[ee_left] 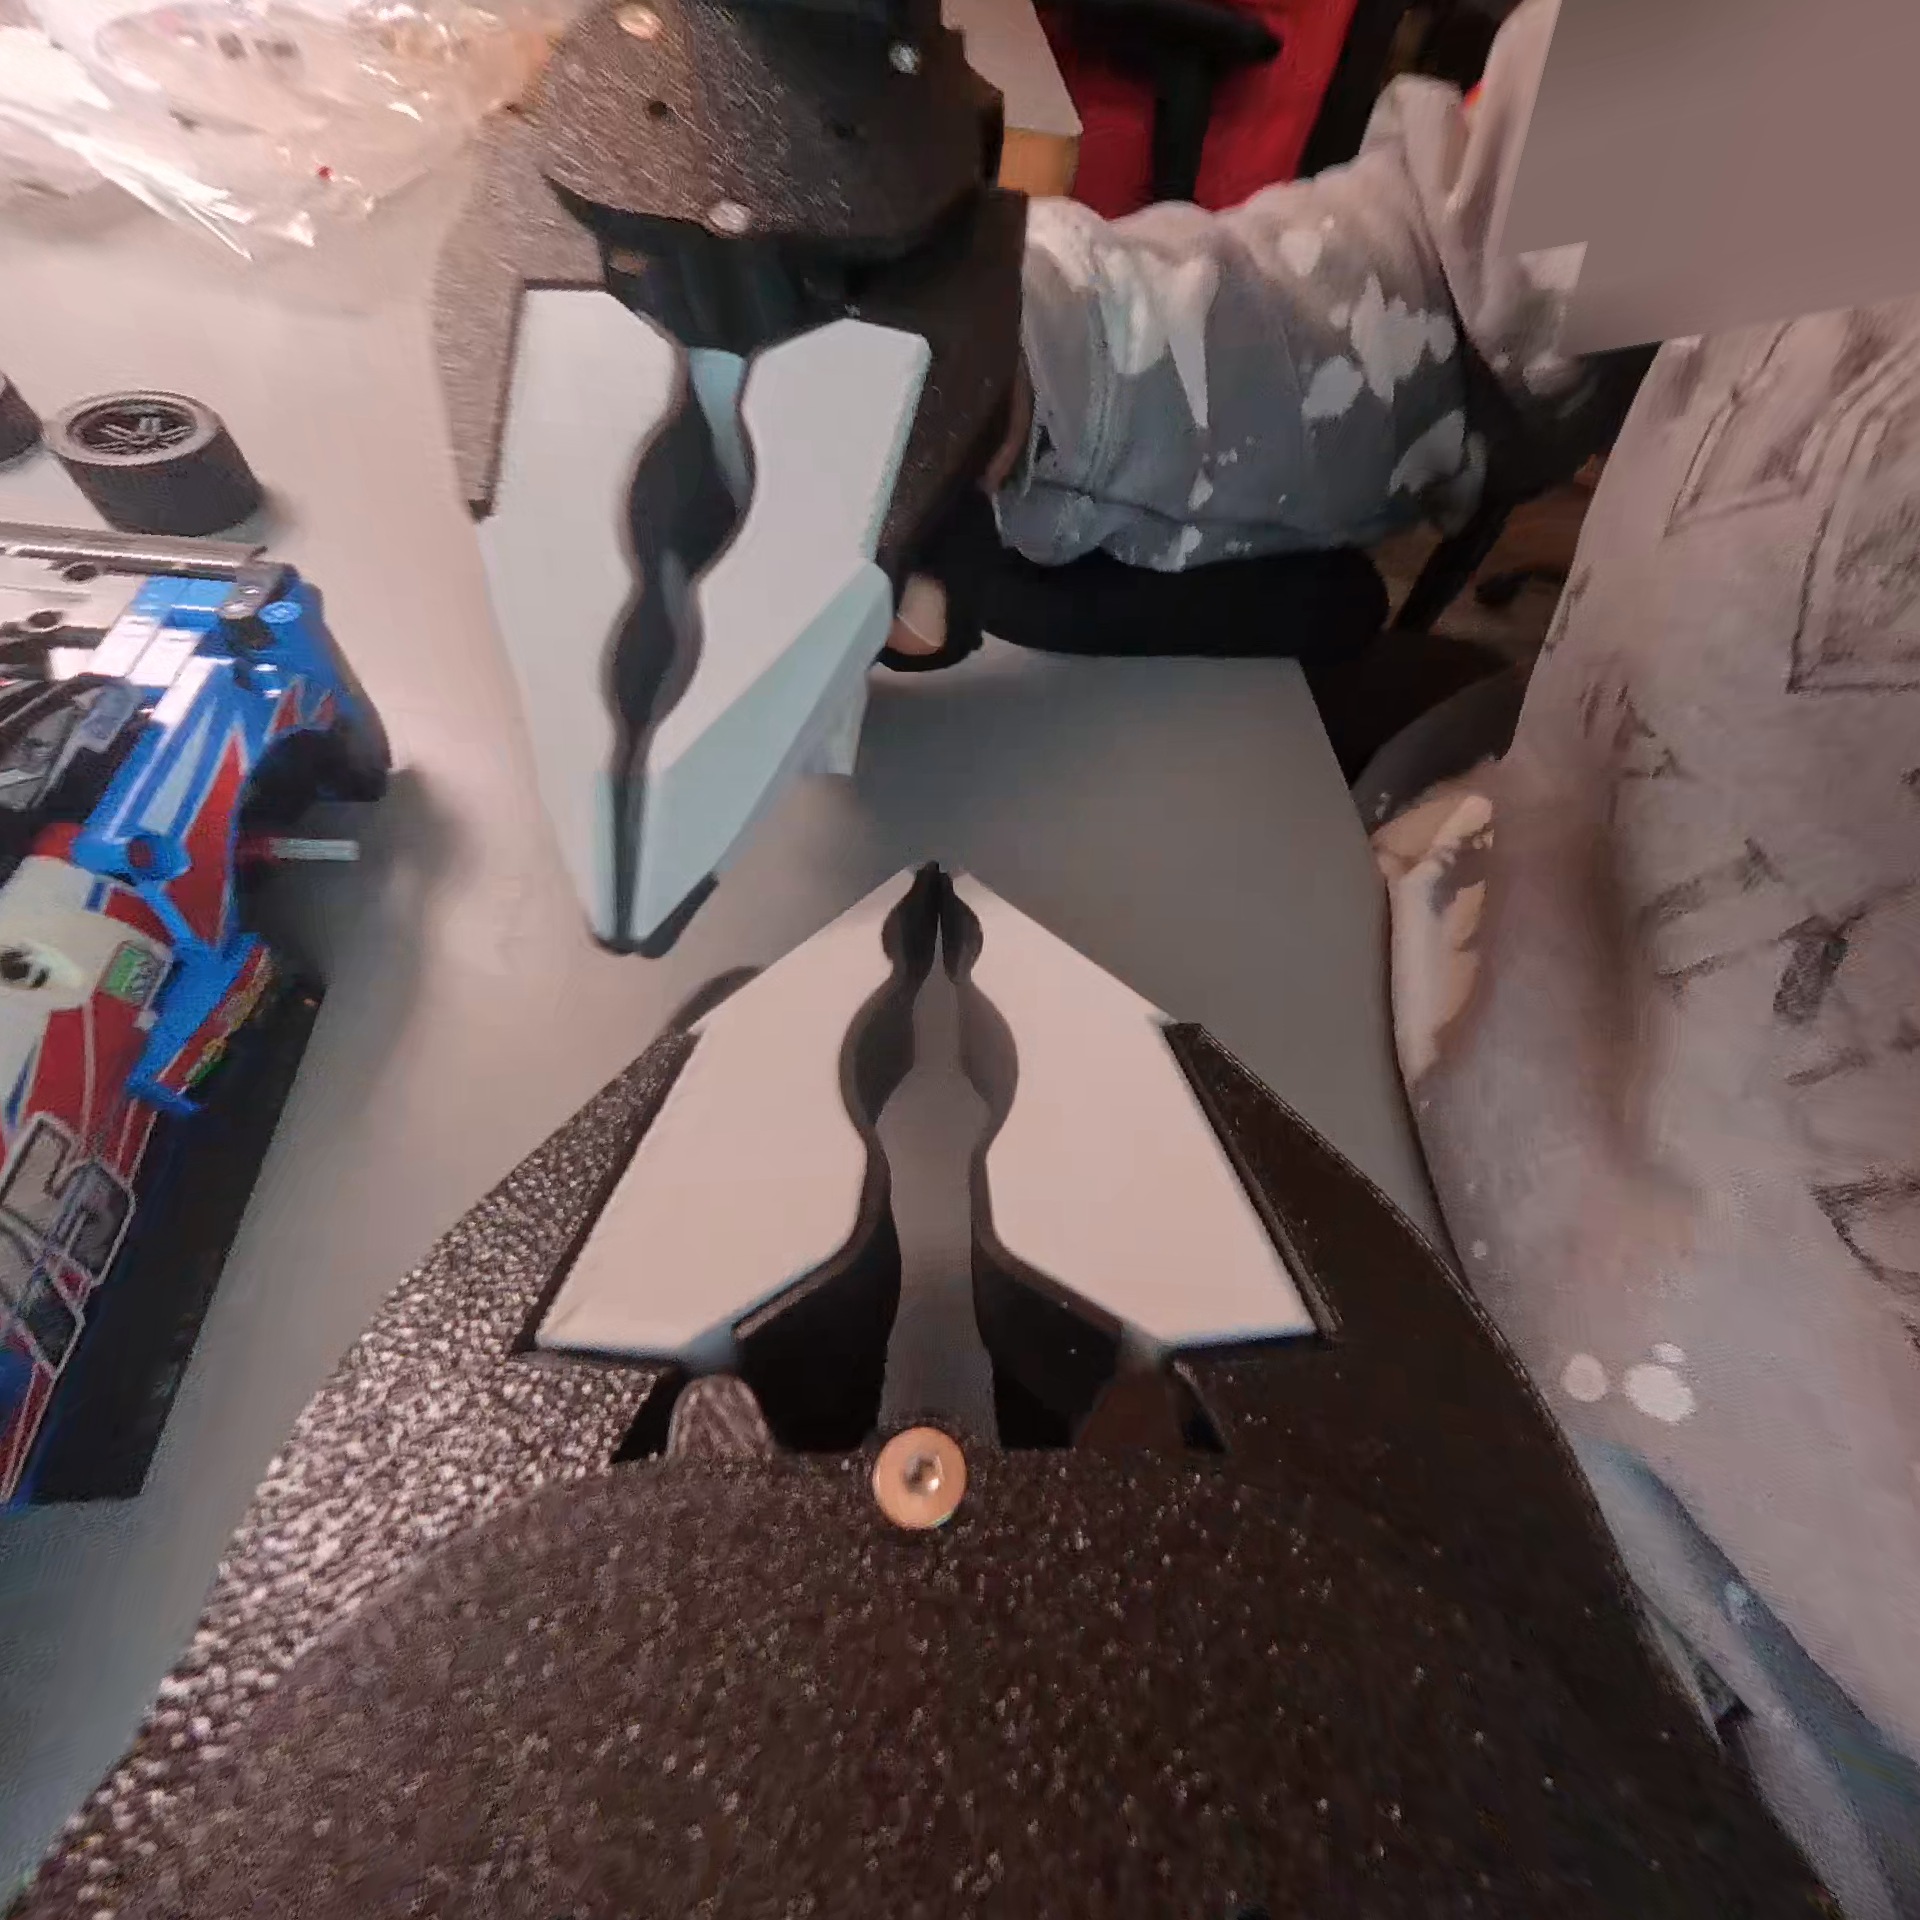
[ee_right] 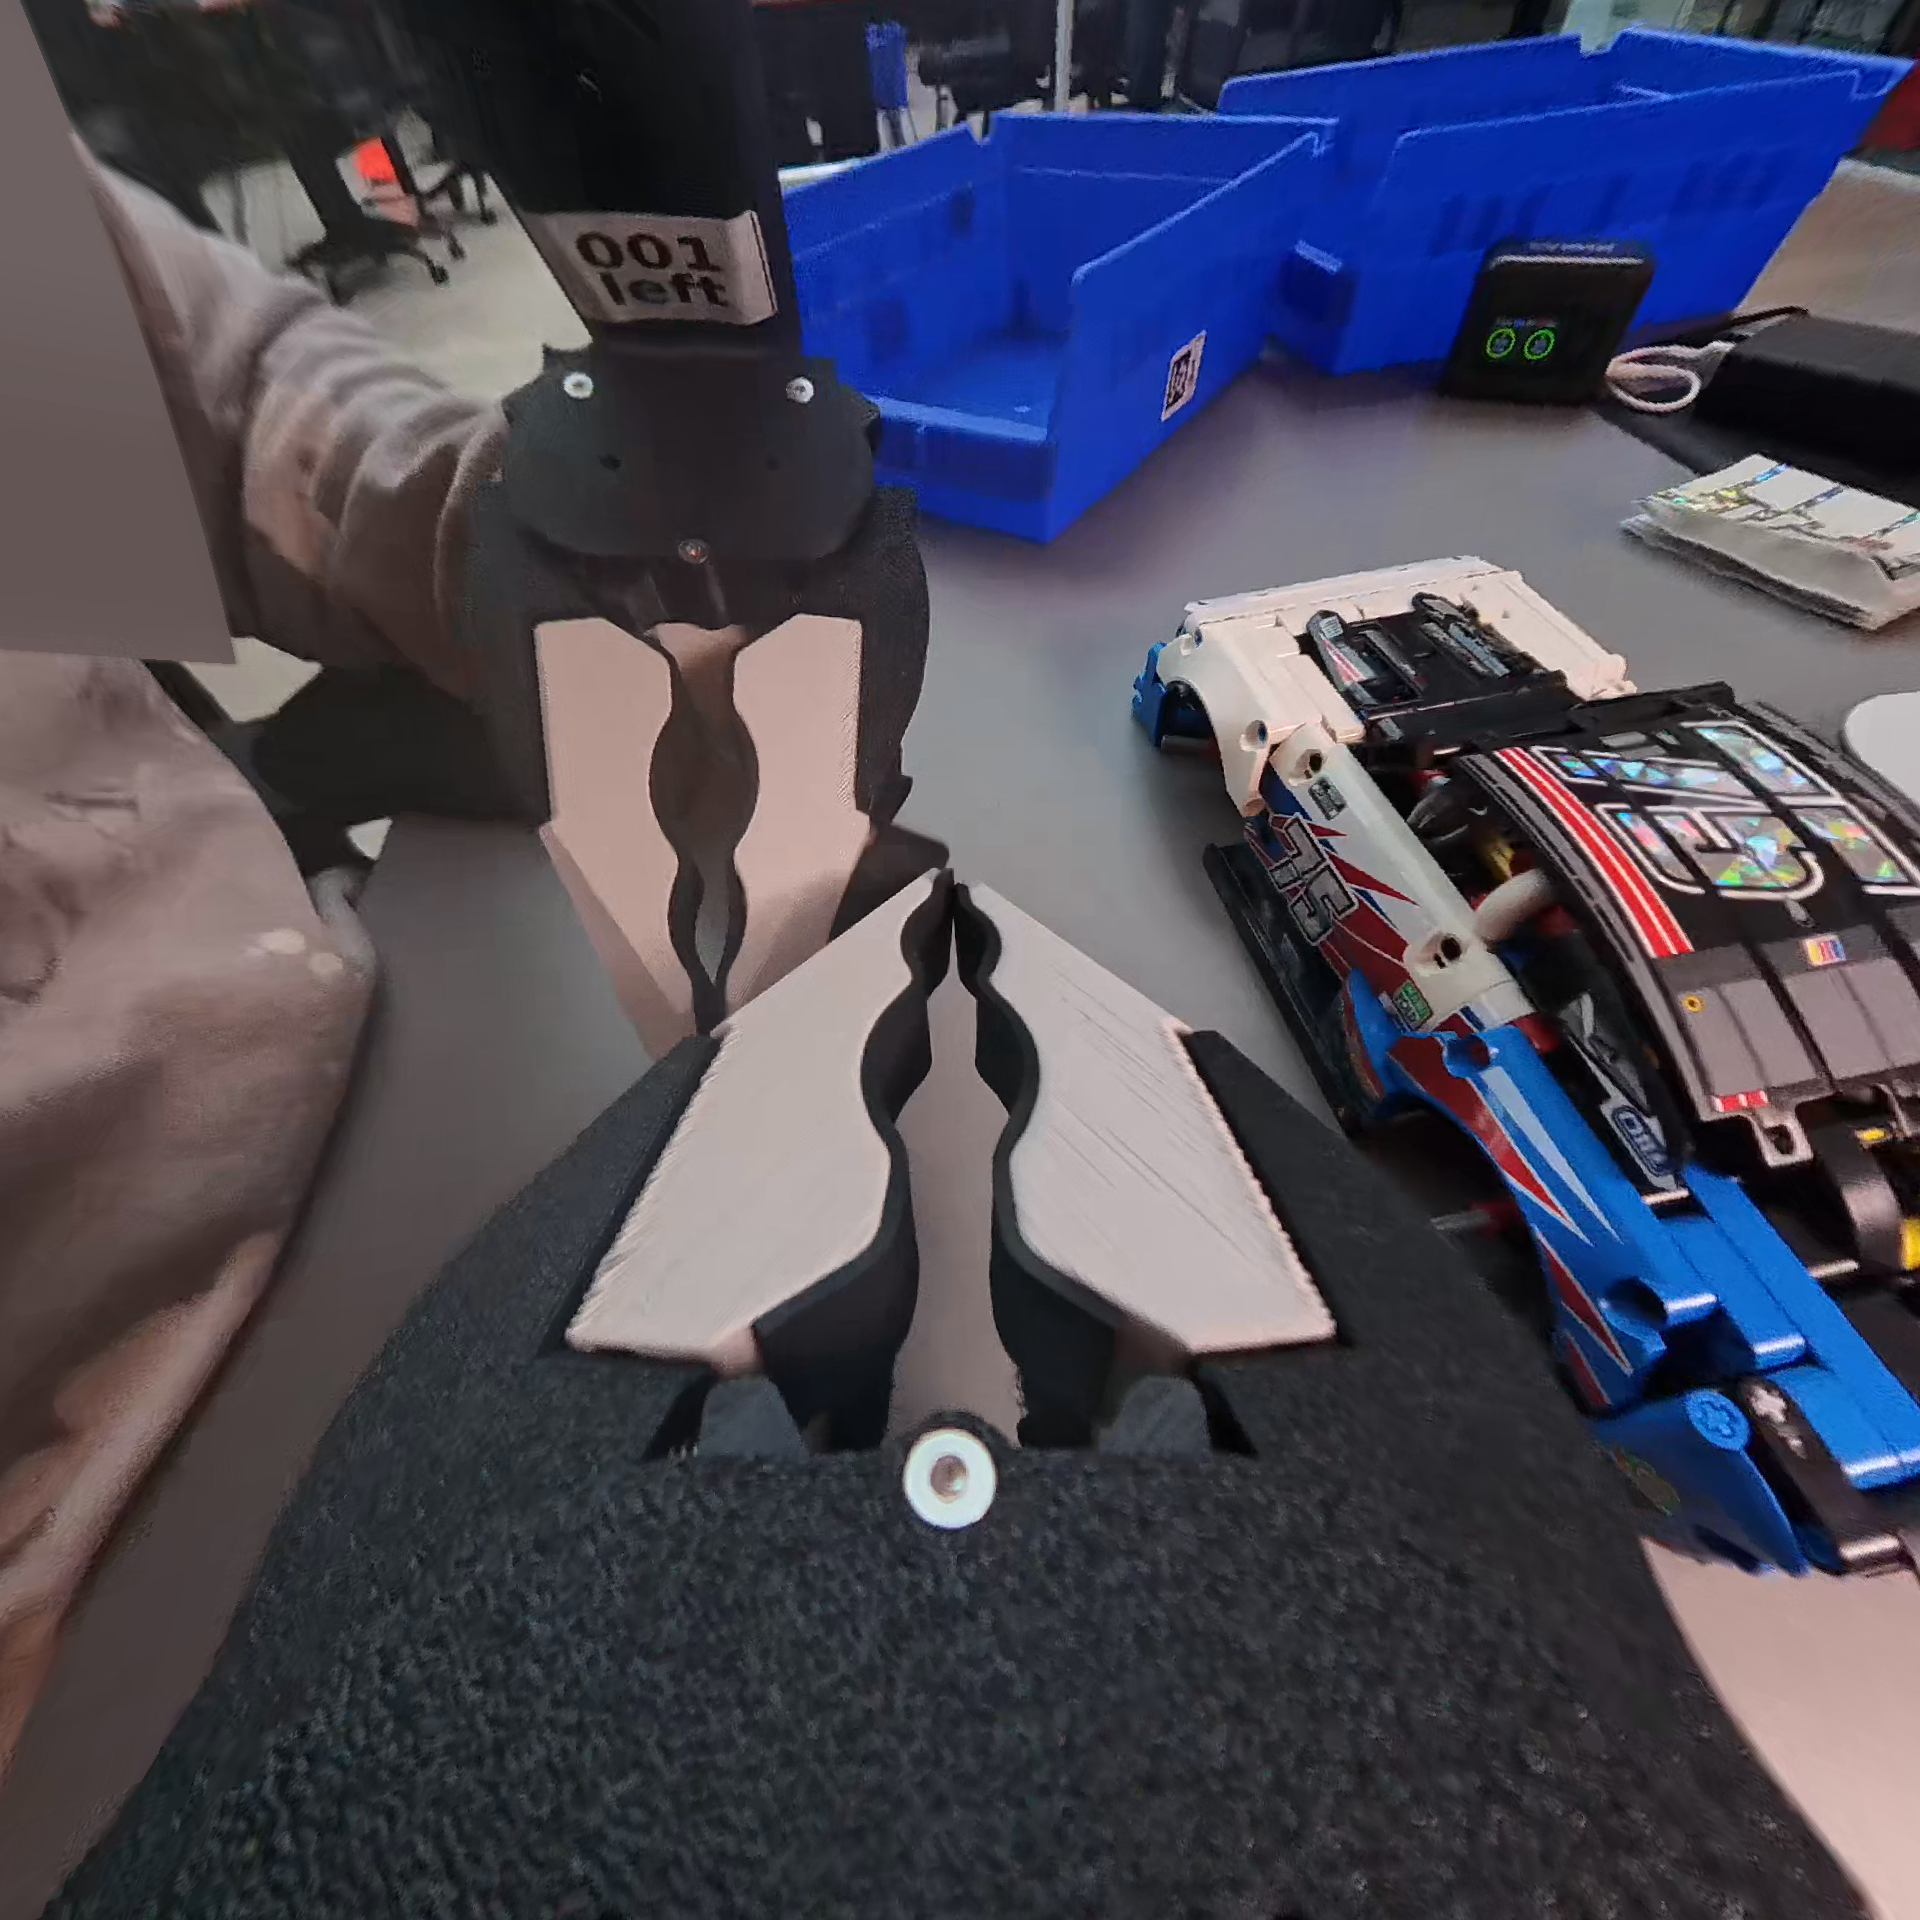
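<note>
My left gripper (ee_left: 933, 878) is shut and empty, its tips over the grey table (ee_left: 1091, 810). My right gripper (ee_left: 627, 935) faces it, tips down near the table, shut and empty. In the right wrist view my right gripper (ee_right: 951, 883) is shut with nothing in it, and the left gripper (ee_right: 712, 1003) points down just beyond it, almost tip to tip. A blue, white and red brick-built race car (ee_right: 1538, 1029) lies on the table beside both grippers; it also shows in the left wrist view (ee_left: 135, 935). A loose black wheel (ee_left: 156, 462) lies beyond the car.
Two blue bins (ee_right: 1049, 312) stand at the back of the table. A small black device with green lights (ee_right: 1538, 322) and a folded printed sheet (ee_right: 1787, 540) lie at the far right. Clear plastic bags (ee_left: 208, 104) lie at the far left. A person's sleeve (ee_left: 1247, 384) and lap border the table edge. The grippers' ends are close to 6 cm from one another. It is some 25 cm from my right tips to the loose black wheel (ee_left: 156, 462).
</note>
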{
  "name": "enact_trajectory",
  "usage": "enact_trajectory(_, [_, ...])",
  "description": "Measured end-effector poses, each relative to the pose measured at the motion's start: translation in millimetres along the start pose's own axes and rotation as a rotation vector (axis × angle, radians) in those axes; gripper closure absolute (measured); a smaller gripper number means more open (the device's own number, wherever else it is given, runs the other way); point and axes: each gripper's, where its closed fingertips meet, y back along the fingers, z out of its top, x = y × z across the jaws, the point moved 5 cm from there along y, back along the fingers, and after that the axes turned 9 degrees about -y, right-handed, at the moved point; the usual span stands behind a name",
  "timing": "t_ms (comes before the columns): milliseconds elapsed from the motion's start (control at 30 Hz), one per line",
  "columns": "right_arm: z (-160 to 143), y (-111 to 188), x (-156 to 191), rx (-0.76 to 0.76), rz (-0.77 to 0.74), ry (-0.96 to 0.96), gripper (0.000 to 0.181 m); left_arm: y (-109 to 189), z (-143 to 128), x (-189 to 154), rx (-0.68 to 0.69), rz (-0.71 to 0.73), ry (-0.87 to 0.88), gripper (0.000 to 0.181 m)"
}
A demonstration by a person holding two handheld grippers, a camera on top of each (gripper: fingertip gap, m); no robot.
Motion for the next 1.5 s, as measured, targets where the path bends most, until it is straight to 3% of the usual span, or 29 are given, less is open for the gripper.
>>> enact_trajectory(100, [-4, 3, -4, 0.003, -0.030, -0.007, 0.181, 16, 0, 14, -0.051, 0.024, 0.087, 0.181])
enact_trajectory(233, [-6, 1, -10, 0.027, -0.069, -0.025, 0.181, 24, -8, 19, -0.015, 0.015, 0.106, 0.181])
enact_trajectory(367, [-12, 6, -24, 0.081, -0.155, -0.043, 0.178, 50, -10, 43, -0.062, 0.151, 0.172, 0.175])
enact_trajectory(533, [-29, 6, -35, 0.251, -0.213, -0.051, 0.132, 51, -25, 57, -0.013, 0.211, 0.256, 0.143])
enact_trajectory(633, [-40, -4, -40, 0.354, -0.276, -0.001, 0.118, 46, -29, 58, 0.008, 0.203, 0.270, 0.139])
enact_trajectory(700, [-44, -13, -43, 0.413, -0.297, 0.028, 0.123, 45, -29, 60, 0.003, 0.204, 0.288, 0.139])
enact_trajectory(733, [-42, -15, -40, 0.407, -0.278, 0.027, 0.137, 46, -30, 61, 0.001, 0.214, 0.305, 0.141])
enact_trajectory(833, [-32, -14, -35, 0.369, -0.315, 0.216, 0.137, 47, -35, 67, -0.024, 0.230, 0.424, 0.141])
enact_trajectory(1000, [-1, -13, -3, 0.120, -0.345, 0.529, 0.137, 47, -23, 70, -0.217, 0.127, 0.661, 0.138])
enact_trajectory(1033, [1, -14, 2, 0.115, -0.354, 0.582, 0.137, 45, -20, 67, -0.239, 0.090, 0.671, 0.146])
enact_trajectory(1067, [2, -14, 4, 0.111, -0.380, 0.629, 0.137, 44, -14, 62, -0.266, 0.037, 0.662, 0.166])
enact_trajectory(1167, [4, -12, 6, 0.054, -0.363, 0.598, 0.137, 48, -6, 58, -0.233, 0.077, 0.551, 0.168])
enact_trajectory(1367, [20, 11, 3, -0.121, -0.039, 0.058, 0.142, 61, 22, 39, -0.284, 0.178, 0.169, 0.168])
enact_trajectory(1433, [21, 12, 9, -0.141, 0.006, 0.056, 0.164, 60, 26, 36, -0.266, 0.215, 0.091, 0.168])
enact_trajectory(1500, [23, 13, 12, -0.161, -0.022, 0.104, 0.165, 59, 27, 33, -0.253, 0.245, 0.029, 0.167])
